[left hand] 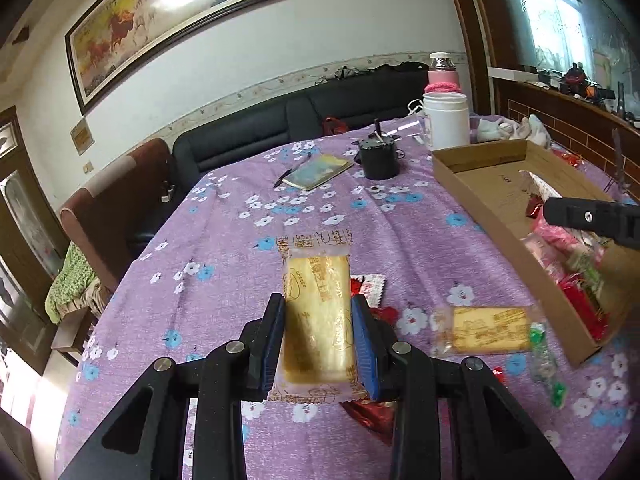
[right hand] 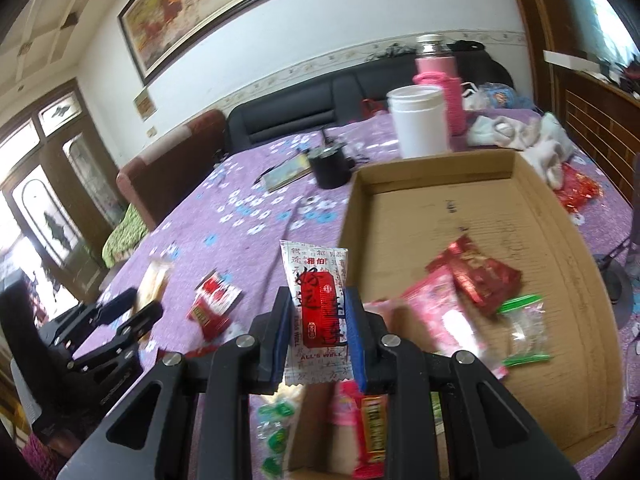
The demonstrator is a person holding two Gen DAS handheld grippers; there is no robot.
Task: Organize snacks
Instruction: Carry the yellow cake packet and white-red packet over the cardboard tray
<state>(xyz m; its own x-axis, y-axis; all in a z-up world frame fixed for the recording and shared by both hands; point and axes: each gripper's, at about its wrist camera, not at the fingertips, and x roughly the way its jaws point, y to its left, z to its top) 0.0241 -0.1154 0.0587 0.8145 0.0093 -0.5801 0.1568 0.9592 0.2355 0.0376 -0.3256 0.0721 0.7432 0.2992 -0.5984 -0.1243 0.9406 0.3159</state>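
Both grippers carry a snack each, near the shallow brown cardboard box (right hand: pixel 516 184).

The left gripper (left hand: pixel 318 332) has its fingers closed on the long edges of a clear-wrapped yellow cheese cake bar (left hand: pixel 318 312) above the table (left hand: pixel 224 240) with its purple flowered cloth. The right gripper (right hand: pixel 318 332) has its fingers pinched on a white-and-red printed foil sachet (right hand: pixel 318 304), held up at the box's near-left edge. Both packets look light, soft and crinkly; the film seems slippery, so gripping the filled middle, not the flimsy sealed ends, looks safest.
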